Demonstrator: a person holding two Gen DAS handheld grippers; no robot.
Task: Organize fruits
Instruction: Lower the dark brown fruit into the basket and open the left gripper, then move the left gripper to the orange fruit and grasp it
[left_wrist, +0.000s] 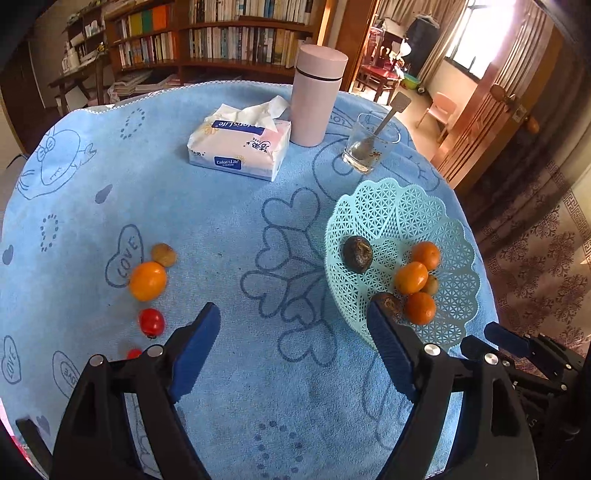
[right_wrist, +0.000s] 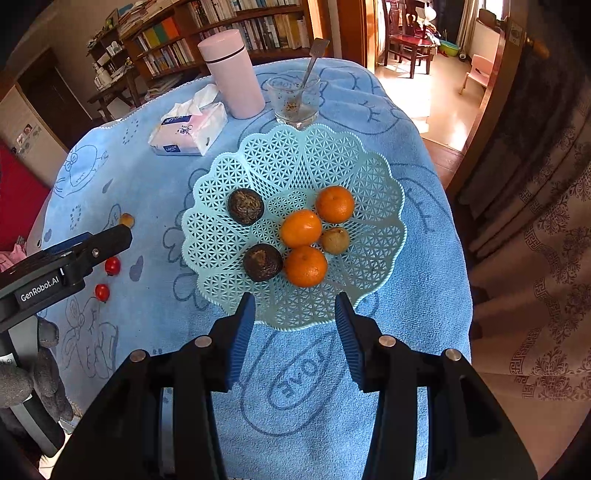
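Right wrist: fruit basket (right_wrist: 369, 177) just beyond empty, spread right gripper (right_wrist: 295, 306).

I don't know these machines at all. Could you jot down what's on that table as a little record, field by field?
Table cover: blue towel with heart drawings
Basket: pale green lattice basket
Fruit in basket: three oranges, two dark round fruits, one small tan fruit
Fruit loose on towel: one orange, one tan fruit, two cherry tomatoes
Other items: pink flask, tissue pack, glass with spoon
Left gripper: jaws open, empty
Right gripper: jaws open, empty, near the basket's front edge
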